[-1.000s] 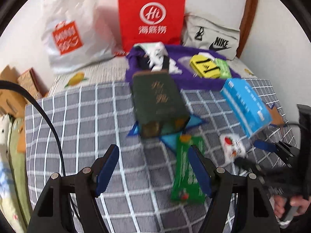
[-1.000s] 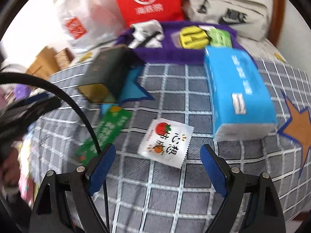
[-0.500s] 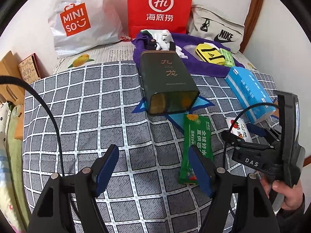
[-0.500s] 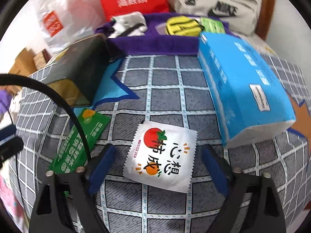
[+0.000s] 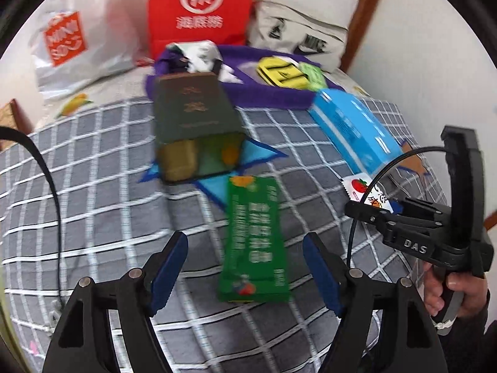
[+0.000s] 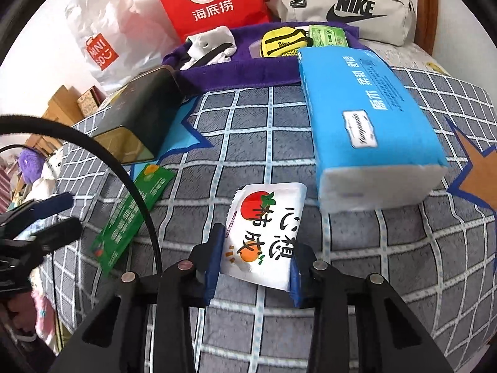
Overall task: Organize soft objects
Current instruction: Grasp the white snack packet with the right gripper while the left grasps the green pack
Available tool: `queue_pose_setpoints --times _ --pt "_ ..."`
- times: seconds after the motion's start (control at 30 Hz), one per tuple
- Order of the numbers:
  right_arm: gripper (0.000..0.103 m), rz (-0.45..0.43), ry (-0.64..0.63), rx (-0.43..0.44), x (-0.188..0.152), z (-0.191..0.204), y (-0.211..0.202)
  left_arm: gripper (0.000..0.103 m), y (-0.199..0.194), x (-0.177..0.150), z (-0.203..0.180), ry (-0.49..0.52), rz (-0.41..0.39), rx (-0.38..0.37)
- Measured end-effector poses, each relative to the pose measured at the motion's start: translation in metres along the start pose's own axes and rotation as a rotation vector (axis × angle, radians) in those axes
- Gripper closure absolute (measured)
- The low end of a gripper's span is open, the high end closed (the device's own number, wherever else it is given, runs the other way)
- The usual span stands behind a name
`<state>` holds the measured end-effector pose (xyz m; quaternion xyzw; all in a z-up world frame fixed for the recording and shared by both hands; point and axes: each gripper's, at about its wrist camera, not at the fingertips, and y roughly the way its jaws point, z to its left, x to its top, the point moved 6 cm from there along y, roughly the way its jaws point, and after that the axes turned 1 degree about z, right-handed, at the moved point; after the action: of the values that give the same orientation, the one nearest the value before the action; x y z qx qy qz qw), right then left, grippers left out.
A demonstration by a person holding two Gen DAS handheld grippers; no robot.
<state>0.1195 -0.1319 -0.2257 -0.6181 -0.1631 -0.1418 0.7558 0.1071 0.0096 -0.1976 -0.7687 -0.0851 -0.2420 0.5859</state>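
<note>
My right gripper (image 6: 253,264) is shut on the near end of a white tissue packet (image 6: 264,233) with red and orange fruit print, on the grey checked bedcover. The packet shows partly behind the right gripper in the left wrist view (image 5: 363,189). My left gripper (image 5: 245,267) is open and empty, over a green tissue packet (image 5: 253,242) that lies flat between its fingers; it also shows in the right wrist view (image 6: 130,214). A blue tissue pack (image 6: 363,124) lies to the right. A purple tray (image 6: 236,71) at the back holds a white cloth, a yellow pouch and a green packet.
A dark green tin box (image 5: 192,124) lies on its side mid-bed. A red paper bag (image 6: 208,0), a white Miniso bag (image 6: 102,40) and a grey Nike bag (image 6: 344,3) stand against the wall. Cardboard boxes (image 6: 71,105) sit off the bed's left side.
My right gripper moved forward and closed on the white fruit-print packet. My left gripper moved right and forward, now straddling the green packet.
</note>
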Motion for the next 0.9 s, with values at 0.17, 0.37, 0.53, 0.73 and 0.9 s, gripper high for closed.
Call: queue_pose_setpoints --times 0.17,0.37,0.53,0.73,0.9 --pt "0.066 -0.013 -0.012 -0.018 -0.006 -0.007 -0.015 0.027 0.033 -0.002 -0.005 -0.008 0.063 0.003" --pt "0.066 -0.016 0.011 -0.031 -0.007 -0.021 -0.019 0.027 0.047 -0.001 -0.01 0.053 0.059 0.105" --pt "0.066 -0.023 0.002 -0.02 -0.005 -0.022 -0.023 0.033 0.053 0.0 -0.015 0.084 0.044 0.162" --pt "0.066 -0.013 -0.002 -0.006 -0.005 -0.022 -0.021 0.062 0.049 0.001 -0.017 0.092 0.03 0.15" --pt "0.067 -0.018 0.002 0.01 -0.001 -0.022 -0.024 0.075 0.047 0.005 -0.016 0.077 0.048 0.136"
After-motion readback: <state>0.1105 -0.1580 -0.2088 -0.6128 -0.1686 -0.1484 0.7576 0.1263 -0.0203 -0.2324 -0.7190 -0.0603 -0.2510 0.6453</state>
